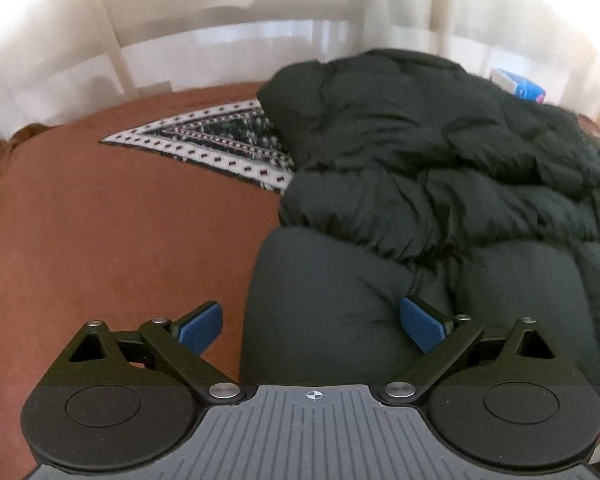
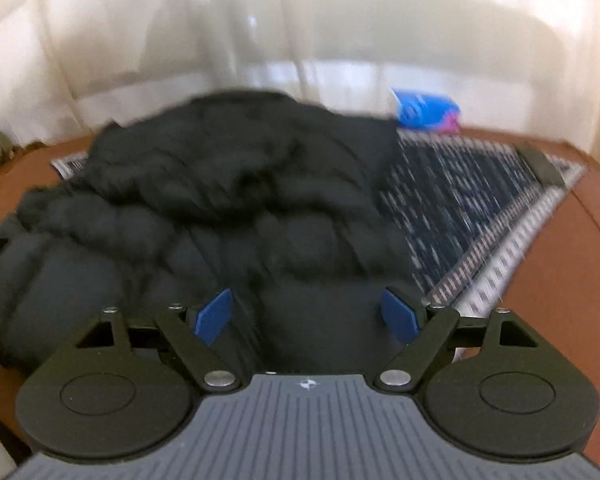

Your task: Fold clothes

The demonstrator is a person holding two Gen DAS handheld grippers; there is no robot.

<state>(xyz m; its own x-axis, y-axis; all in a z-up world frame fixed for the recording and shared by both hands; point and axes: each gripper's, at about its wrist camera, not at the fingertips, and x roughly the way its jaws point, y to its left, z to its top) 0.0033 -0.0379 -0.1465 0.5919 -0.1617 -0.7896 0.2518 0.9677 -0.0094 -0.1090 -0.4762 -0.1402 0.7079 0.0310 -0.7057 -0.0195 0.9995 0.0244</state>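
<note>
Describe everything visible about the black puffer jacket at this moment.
The black puffer jacket is quilted, puffy, with a matte shell. It lies crumpled in a heap on the brown surface, partly covering a patterned cloth. Both the left claw and right claw are open over its near edge, gripping nothing.

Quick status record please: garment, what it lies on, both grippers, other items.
garment: black puffer jacket, bunched, not folded
under it: patterned cloth on brown surface
left gripper: open, over the jacket's near edge, holding nothing
right gripper: open, above the jacket, holding nothing
other: blue box behind the jacket
view: right wrist blurred
</note>
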